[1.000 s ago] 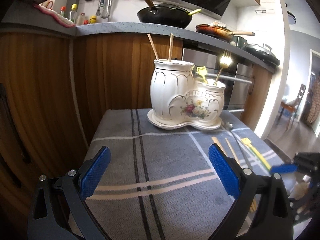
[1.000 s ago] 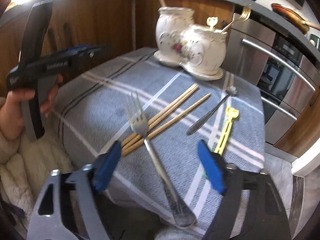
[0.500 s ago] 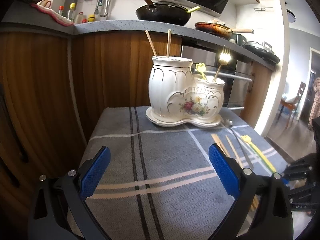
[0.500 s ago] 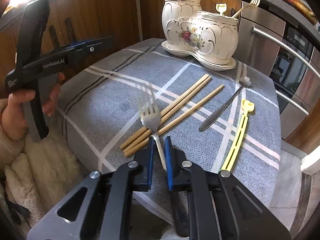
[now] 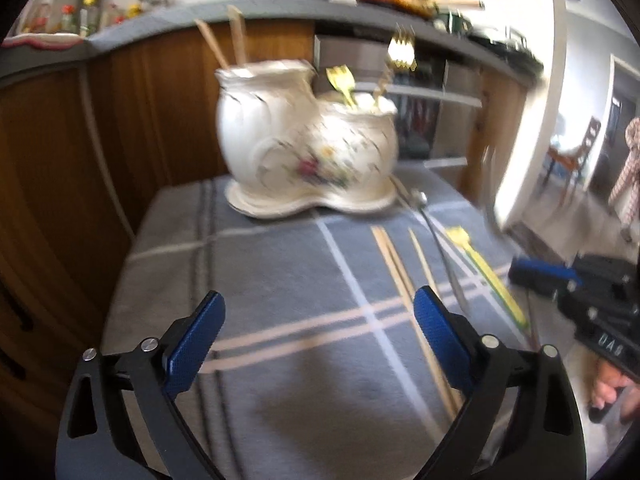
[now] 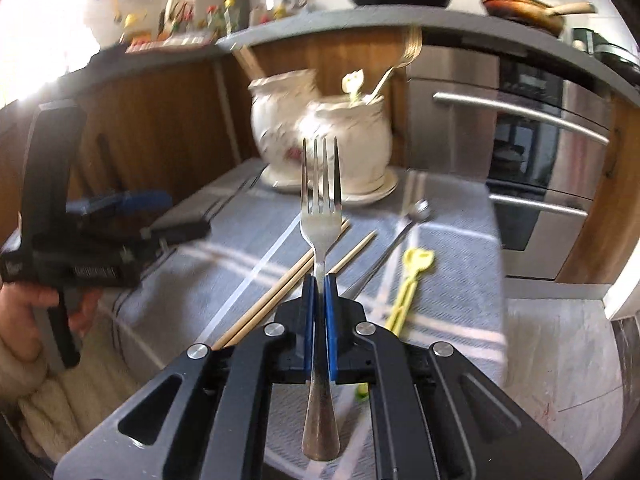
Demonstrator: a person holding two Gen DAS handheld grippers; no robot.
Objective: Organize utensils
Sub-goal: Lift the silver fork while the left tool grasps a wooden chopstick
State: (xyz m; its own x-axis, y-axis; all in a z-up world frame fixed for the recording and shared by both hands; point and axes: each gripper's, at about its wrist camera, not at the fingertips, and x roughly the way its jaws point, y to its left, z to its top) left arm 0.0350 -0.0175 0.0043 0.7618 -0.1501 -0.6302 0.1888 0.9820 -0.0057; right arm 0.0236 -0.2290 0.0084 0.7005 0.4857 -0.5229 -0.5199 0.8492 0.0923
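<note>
My right gripper (image 6: pixel 319 284) is shut on a steel fork (image 6: pixel 320 216), held off the cloth with its tines pointing toward the white ceramic utensil holder (image 6: pixel 320 132). The holder (image 5: pixel 304 148) has two pots with chopsticks, a gold fork and a yellow utensil in them. On the grey checked cloth lie wooden chopsticks (image 6: pixel 280 284), a steel spoon (image 6: pixel 400 236) and a yellow plastic utensil (image 6: pixel 408 284). My left gripper (image 5: pixel 318 340) is open and empty above the near part of the cloth; it shows at the left of the right wrist view (image 6: pixel 100 236).
The cloth-covered stool (image 5: pixel 280 280) stands against wooden cabinets (image 5: pixel 60 160) under a grey counter with pans. A steel oven front (image 6: pixel 520 140) is to the right. The floor drops off at the right edge.
My right gripper closed on the fork and lifted it off the cloth, tines now forward and raised. My left gripper stayed open and shifted slightly.
</note>
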